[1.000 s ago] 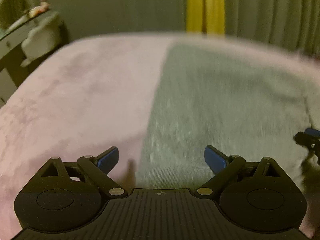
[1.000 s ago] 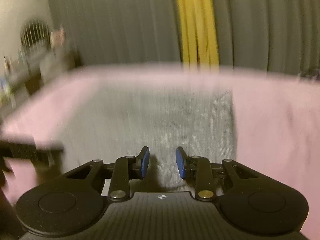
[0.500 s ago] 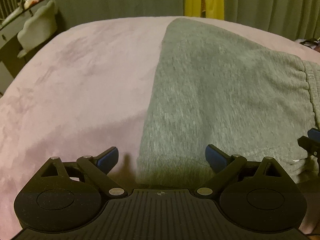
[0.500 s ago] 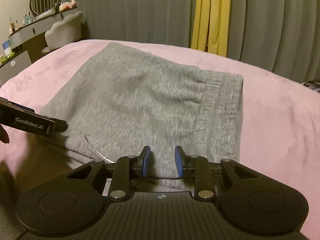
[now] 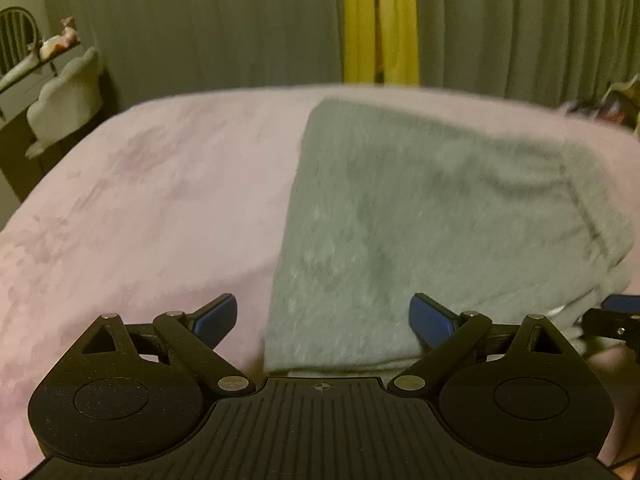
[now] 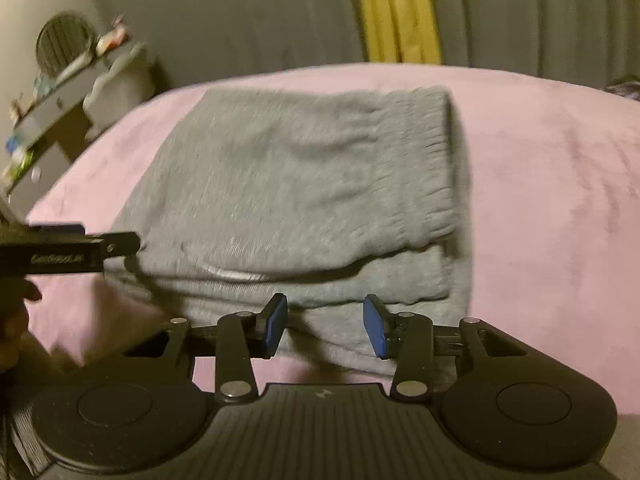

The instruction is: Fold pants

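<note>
The grey pants (image 6: pixel 304 184) lie folded in layers on the pink bed cover (image 6: pixel 560 200), waistband at the right. They also show in the left wrist view (image 5: pixel 420 220). My left gripper (image 5: pixel 323 316) is wide open and empty over the near left corner of the pants. My right gripper (image 6: pixel 325 326) is open and empty just above the near folded edge. The left gripper also shows at the left in the right wrist view (image 6: pixel 76 248). A tip of the right gripper shows at the right edge of the left wrist view (image 5: pixel 616 316).
Grey curtains (image 5: pixel 200 20) with a yellow strip (image 5: pixel 380 20) hang behind the bed. A dresser with small items (image 6: pixel 52 104) and a pale chair (image 5: pixel 64 104) stand at the left. The pink cover (image 5: pixel 140 200) spreads wide left of the pants.
My right gripper has opened wider and drawn back from the pants. Both views have pulled back and up a little. The left gripper stays wide open.
</note>
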Available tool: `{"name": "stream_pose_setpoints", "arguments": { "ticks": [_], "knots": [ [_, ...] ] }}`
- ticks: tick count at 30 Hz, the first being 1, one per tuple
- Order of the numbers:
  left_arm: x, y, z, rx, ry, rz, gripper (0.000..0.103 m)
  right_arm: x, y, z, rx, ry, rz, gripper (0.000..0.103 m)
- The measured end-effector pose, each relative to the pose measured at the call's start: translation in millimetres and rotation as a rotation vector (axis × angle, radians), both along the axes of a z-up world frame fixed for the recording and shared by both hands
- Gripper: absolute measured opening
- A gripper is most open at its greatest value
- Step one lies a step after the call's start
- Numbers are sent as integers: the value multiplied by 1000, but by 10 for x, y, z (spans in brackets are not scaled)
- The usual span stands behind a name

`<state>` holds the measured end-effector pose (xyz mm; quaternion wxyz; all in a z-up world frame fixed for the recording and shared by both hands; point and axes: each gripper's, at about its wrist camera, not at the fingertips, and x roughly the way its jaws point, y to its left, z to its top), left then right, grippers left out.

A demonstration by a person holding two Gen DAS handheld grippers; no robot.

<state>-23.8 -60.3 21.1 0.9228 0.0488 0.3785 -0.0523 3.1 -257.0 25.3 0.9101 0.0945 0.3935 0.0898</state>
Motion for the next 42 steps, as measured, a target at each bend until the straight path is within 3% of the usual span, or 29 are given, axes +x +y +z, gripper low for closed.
{"name": "stream_pose_setpoints", "arguments": {
  "ticks": [4,7,10,12,15,19,22,26,34,42],
  "knots": [
    [37,11,13,-30,-37,24,98,-39,-140,147,159,-95,-25,42],
    [195,-27,-107,12,52,62,98,-8,-142,144,123,-143,-77,42],
    [296,-47,-203,30,131,89,100,57,-156,-6,78,-100,-64,42],
    [284,-28,-173,13,118,95,99,41,-179,-12,91,-88,-74,42],
    [237,15,-100,-23,70,86,99,-40,-262,91,147,-160,-95,43],
    [240,29,-28,-17,3,95,99,-83,-362,118,83,-240,-195,49],
    [381,-47,-2,36,-21,83,99,20,-427,17,43,-179,-251,53],
    [661,-193,35,63,-29,75,99,116,-497,-65,45,-137,-297,74],
    [1176,-548,48,126,-25,11,99,174,-643,-177,125,-106,-320,85],
    [1379,-701,-102,191,4,-18,99,272,-632,-247,134,-102,-314,89]
  ]
}}
